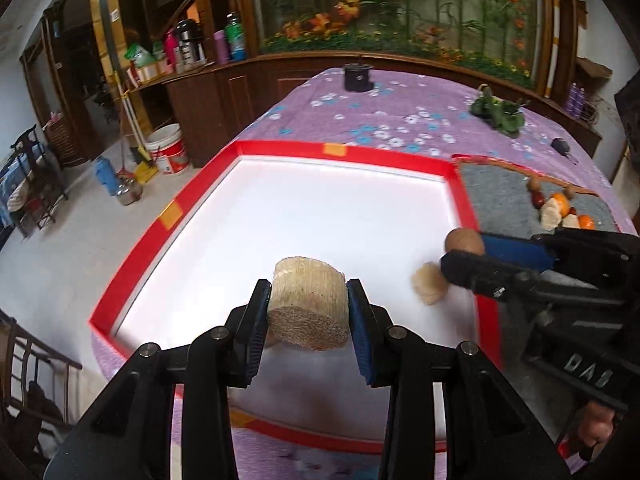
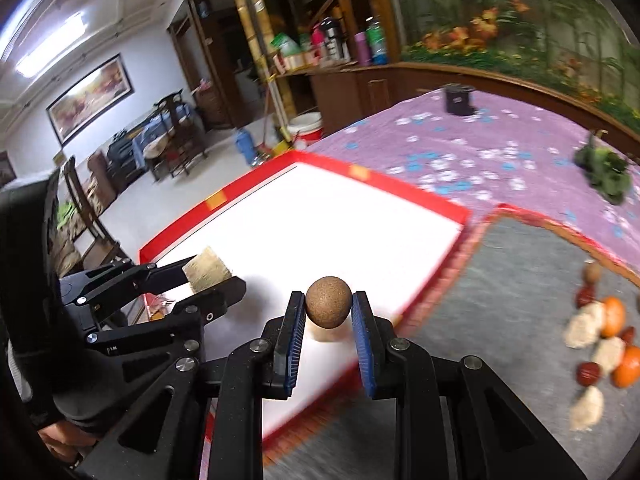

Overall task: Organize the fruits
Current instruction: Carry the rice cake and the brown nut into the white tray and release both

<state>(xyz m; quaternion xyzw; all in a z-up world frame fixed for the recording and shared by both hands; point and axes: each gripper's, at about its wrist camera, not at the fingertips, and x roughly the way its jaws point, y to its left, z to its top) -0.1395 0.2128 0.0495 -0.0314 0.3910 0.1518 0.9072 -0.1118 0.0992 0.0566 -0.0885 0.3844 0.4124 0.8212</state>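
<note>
My left gripper [image 1: 307, 312] is shut on a pale sugarcane chunk [image 1: 306, 300] and holds it above the near part of the white tray [image 1: 320, 208]. It also shows in the right wrist view [image 2: 214, 278] at the left. My right gripper [image 2: 329, 312] is shut on a brown round fruit [image 2: 329, 301] over the tray's right edge; it shows in the left wrist view [image 1: 460, 256] with the fruit [image 1: 464, 240]. A second pale chunk [image 1: 428, 283] lies on the tray below it. Several fruits [image 2: 600, 332] lie on the grey mat [image 2: 500, 300].
The tray has a red rim [image 1: 160, 220] and sits on a purple flowered cloth [image 1: 380, 120]. A black cup [image 1: 358, 77] and green vegetables [image 1: 498, 112] stand at the far side. A bucket [image 1: 168, 148] and bottles stand on the floor to the left.
</note>
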